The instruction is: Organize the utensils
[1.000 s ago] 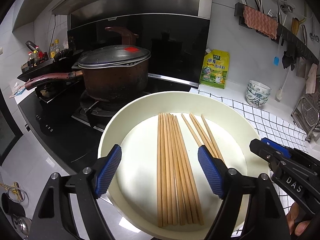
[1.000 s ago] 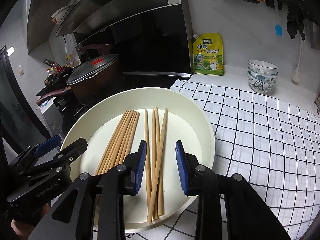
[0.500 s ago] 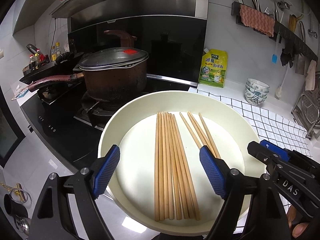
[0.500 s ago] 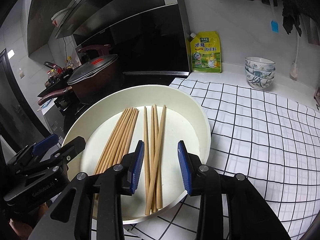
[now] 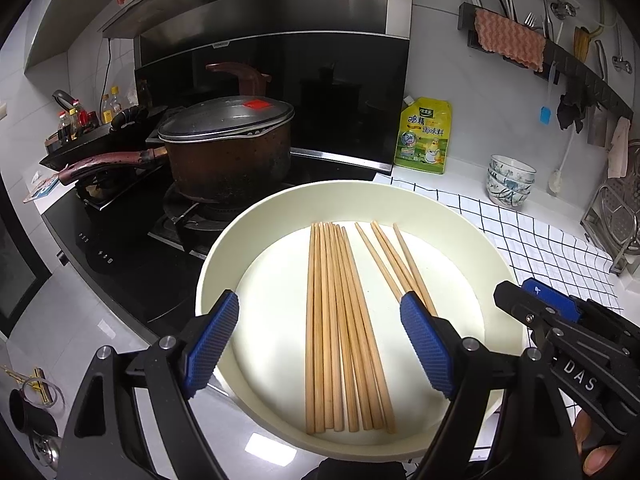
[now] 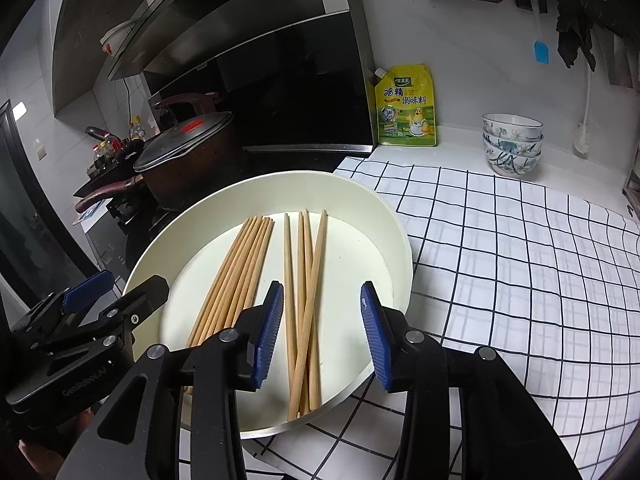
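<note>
A checked cloth (image 6: 520,248) covers the counter beside a black stove (image 5: 132,248), where a lidded pot (image 5: 228,152) sits. The cream dish (image 5: 496,264) rests at the cloth's edge and holds the chopsticks: a tight bundle (image 5: 340,320) and four loose sticks (image 6: 304,280) just beside it. The left gripper (image 5: 320,340) hangs wide open above the bundle, touching nothing. The right gripper (image 6: 320,332) is opening over the loose sticks, its pads clear of them.
</note>
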Demonstrator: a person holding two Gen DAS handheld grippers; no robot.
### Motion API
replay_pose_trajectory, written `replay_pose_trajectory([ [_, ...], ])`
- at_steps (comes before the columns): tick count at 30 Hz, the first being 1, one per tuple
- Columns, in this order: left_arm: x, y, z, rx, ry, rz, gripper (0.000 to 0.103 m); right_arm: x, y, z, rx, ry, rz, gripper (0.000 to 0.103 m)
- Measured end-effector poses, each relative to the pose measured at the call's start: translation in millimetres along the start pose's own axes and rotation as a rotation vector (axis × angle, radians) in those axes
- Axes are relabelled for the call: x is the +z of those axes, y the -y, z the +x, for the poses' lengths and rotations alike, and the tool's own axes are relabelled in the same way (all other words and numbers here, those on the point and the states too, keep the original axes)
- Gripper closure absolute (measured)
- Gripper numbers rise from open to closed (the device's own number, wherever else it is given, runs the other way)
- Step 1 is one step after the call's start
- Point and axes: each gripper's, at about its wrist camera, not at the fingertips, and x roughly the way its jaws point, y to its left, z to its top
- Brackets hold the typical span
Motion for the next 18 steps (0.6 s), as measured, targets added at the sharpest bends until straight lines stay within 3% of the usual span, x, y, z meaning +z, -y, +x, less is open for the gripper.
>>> replay_pose_trajectory([
  [11, -1, 1, -9, 0.006, 0.016, 0.001, 0.014, -4, -3, -5, -0.013, 0.006, -0.010, 0.057],
  [14, -1, 2, -11, 0.010, 0.019, 0.003, 0.009, -5, -2, -8, -0.014, 0.014, -0.009, 0.048],
  [18, -1, 3, -12, 0.022, 0.021, 0.006, 0.007, -5, -1, -10, -0.017, 0.015, -0.005, 0.045],
])
